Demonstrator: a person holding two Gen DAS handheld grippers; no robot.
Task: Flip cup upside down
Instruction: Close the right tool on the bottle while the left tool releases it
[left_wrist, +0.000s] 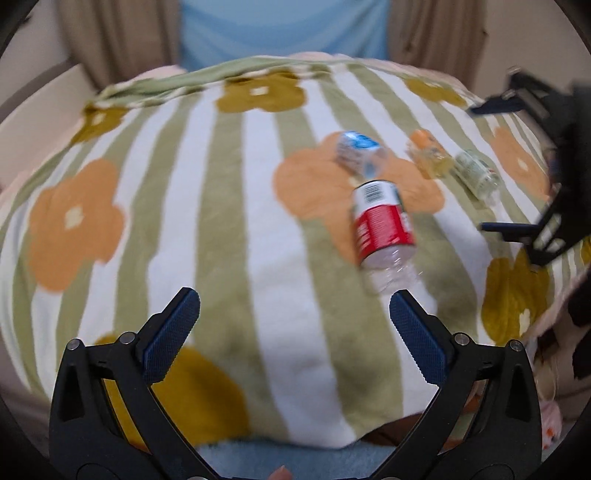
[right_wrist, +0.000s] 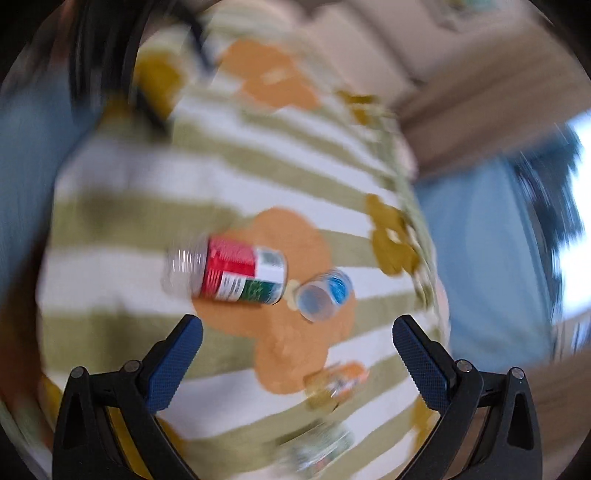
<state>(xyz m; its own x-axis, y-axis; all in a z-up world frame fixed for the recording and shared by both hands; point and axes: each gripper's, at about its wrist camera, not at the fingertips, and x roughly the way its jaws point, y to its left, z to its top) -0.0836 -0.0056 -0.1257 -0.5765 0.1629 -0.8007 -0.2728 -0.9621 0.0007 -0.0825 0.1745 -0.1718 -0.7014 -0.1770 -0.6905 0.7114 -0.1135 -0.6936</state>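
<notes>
Several clear plastic cups made from cut bottles lie on their sides on a striped flower-print blanket (left_wrist: 229, 206). One has a red and white label (left_wrist: 382, 221), also in the right wrist view (right_wrist: 240, 273). One has a blue label (left_wrist: 356, 149), its open mouth facing the right wrist camera (right_wrist: 321, 295). One has an orange label (left_wrist: 428, 151) (right_wrist: 340, 380), and one a green-white label (left_wrist: 476, 173) (right_wrist: 317, 450). My left gripper (left_wrist: 293, 317) is open and empty, near the red cup. My right gripper (right_wrist: 297, 343) is open and empty above the cups; it also shows in the left wrist view (left_wrist: 524, 166).
The blanket covers a bed or cushion with brown curtains (left_wrist: 110, 33) and a blue panel (left_wrist: 284, 26) behind. A blue surface (right_wrist: 480, 251) lies beyond the blanket's edge. Both views are motion-blurred.
</notes>
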